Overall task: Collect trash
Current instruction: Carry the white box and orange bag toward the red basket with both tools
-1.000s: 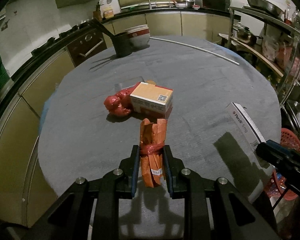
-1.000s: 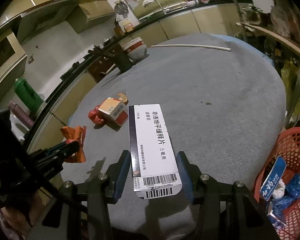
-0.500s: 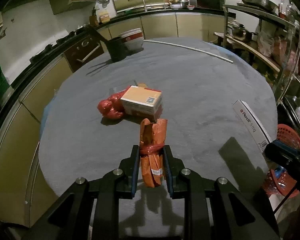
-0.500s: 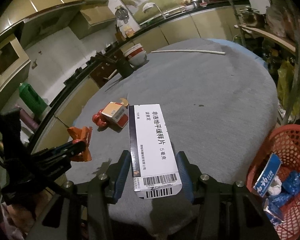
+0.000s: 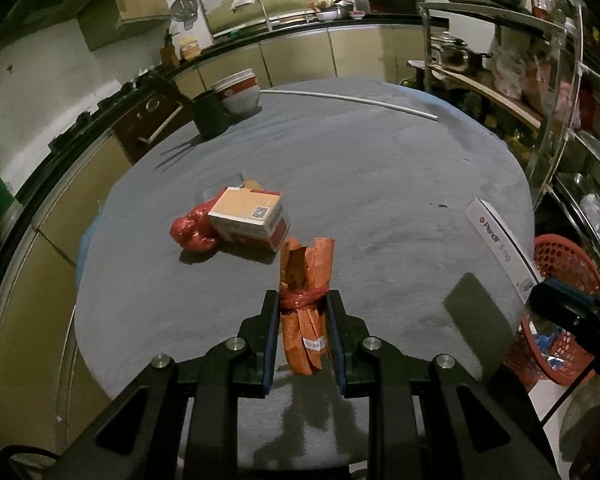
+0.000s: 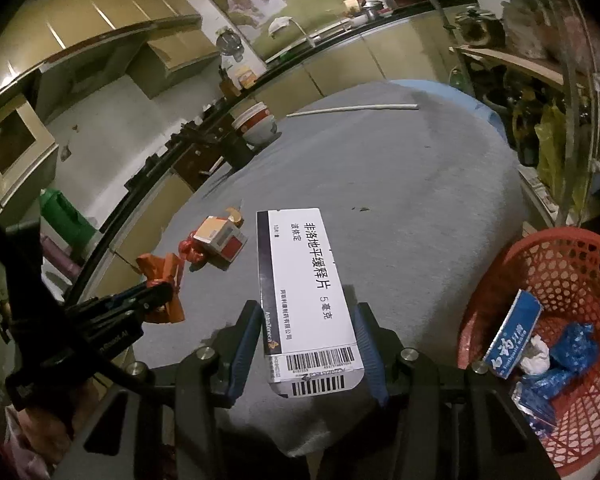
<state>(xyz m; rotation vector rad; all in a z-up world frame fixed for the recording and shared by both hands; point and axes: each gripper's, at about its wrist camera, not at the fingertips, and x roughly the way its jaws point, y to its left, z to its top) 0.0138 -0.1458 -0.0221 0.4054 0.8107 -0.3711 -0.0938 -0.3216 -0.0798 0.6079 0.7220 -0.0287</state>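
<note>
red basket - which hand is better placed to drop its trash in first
Right, probably. The right gripper, shut on the white medicine box, has the red basket just beside it. The left gripper, shut on the orange wrapper bundle, sits farther across the table.

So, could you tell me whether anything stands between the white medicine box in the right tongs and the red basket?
Nothing visible does: the white medicine box is clamped in the right tongs, and the red basket sits open-topped beside the table edge.
</note>
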